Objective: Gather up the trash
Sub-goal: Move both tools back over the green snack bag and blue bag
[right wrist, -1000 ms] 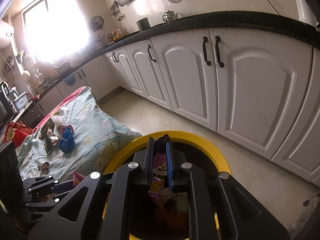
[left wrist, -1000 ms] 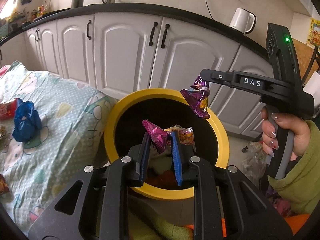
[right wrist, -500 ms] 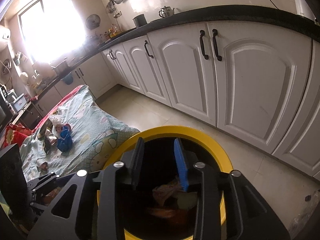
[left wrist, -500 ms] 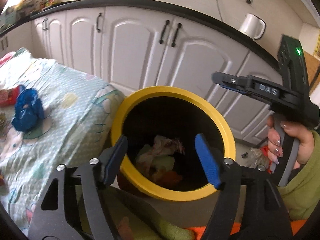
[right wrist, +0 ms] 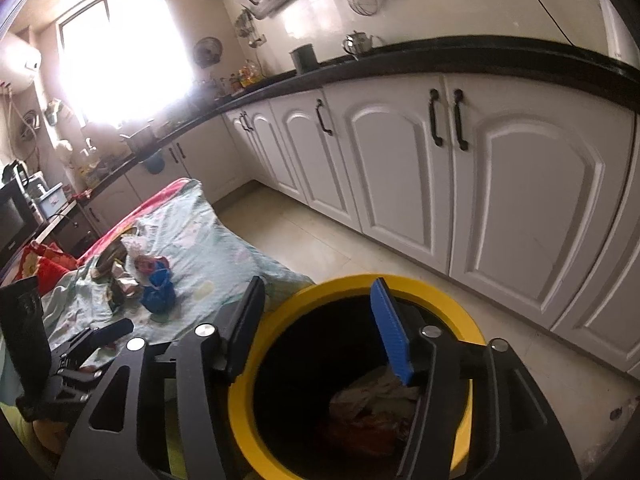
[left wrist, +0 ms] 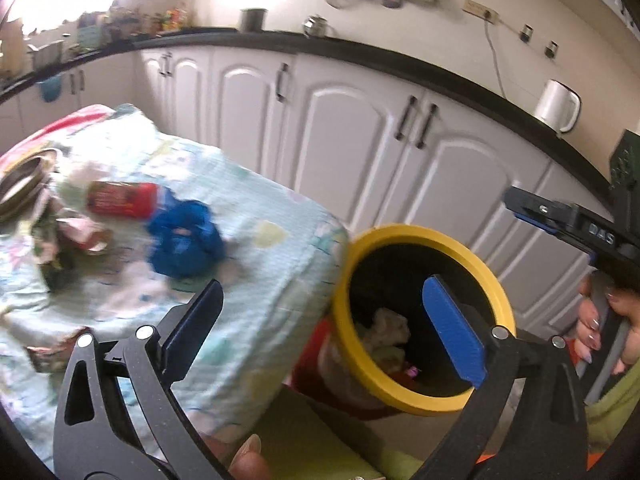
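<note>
Both grippers are empty, and it looks like time to fetch more trash.

Left view: the left gripper point(left wrist: 320, 326) has its fingers spread wide, holding nothing, low in the frame. The blue bag point(left wrist: 185, 239) and red wrapper point(left wrist: 120, 199) lie on the bed point(left wrist: 260, 280), at middle left. Next, I think, reach for them. Right view: the right gripper point(right wrist: 320, 328) has its fingers spread, empty, over the yellow bin point(right wrist: 240, 420) at the bottom.

Motion blur smears the litter on the bed point(left wrist: 256, 240): the blue bag point(left wrist: 184, 240), red packet point(left wrist: 120, 200) and crumpled wrappers point(left wrist: 72, 236) lose their detail. The yellow bin point(right wrist: 440, 292) is cut off by the lower edge, its contents point(right wrist: 372, 404) too dark to identify.
</note>
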`<state>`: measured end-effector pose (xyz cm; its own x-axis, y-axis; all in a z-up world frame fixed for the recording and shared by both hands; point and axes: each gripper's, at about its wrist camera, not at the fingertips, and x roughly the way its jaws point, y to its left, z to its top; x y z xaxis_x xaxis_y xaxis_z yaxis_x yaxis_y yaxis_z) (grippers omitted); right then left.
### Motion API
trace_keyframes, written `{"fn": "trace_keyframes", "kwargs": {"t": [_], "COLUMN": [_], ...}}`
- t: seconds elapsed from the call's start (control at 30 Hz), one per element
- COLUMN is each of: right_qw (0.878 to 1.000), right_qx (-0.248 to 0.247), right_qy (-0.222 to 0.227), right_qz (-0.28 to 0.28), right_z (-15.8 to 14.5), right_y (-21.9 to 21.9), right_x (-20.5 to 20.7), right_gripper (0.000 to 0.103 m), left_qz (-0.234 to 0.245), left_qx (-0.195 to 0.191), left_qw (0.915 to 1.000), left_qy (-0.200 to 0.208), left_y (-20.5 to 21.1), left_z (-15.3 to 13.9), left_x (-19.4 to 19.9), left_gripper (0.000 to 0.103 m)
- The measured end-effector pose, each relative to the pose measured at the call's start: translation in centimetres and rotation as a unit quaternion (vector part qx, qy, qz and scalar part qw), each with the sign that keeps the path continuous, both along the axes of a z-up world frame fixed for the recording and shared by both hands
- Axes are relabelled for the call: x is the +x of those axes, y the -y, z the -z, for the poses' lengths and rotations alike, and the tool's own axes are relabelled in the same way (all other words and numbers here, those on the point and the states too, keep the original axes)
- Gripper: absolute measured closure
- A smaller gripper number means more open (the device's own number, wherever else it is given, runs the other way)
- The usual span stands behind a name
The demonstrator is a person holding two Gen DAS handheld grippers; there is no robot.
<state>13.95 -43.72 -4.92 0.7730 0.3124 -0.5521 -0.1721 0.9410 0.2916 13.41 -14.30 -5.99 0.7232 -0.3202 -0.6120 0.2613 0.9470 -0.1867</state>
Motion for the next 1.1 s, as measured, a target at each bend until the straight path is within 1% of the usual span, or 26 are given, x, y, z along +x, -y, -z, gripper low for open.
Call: {"fn": "trace_keyframes", "kwargs": {"t": [0.3,0.53,0.87,1.03,1.1], "right_qw": [1.000,0.998,0.994,0.992,0.991], "right_qx": [-0.007,-0.018,-0.036,-0.040,-0.043], "right_qy": [0.017,0.029,0.037,0.038,0.038], "right_qz": [-0.024,-0.058,-0.097,-0.112,-0.120], "right_z": [-1.5,-2.6,-3.3,-3.6,-3.7], "right_y": [-3.0,-6.3,-10.1,-11.7,-12.5], "right_x": [-0.6,-1.0,-1.5,-1.5,-1.5], "right_gripper": [0.040,0.038,0.036,0.030,0.030], "left_qz": [-0.058,-0.096,-0.144,-0.167,-0.176], "left_qx": [-0.009,-0.009,-0.026,-0.034,-0.037], "left_qw": [0.9978,0.9939,0.9873,0.9833,0.9814], "left_qy": [0.031,0.053,0.062,0.065,0.066], "left_y": [-4.1,-6.7,-10.4,-12.1,-12.8], "left_z": [-1.9,-3.0,-3.7,-3.9,-4.0], "left_x": [-0.5,-1.0,-1.2,-1.3,-1.3], "left_gripper": [0.011,0.011,0.011,0.011,0.011]}}
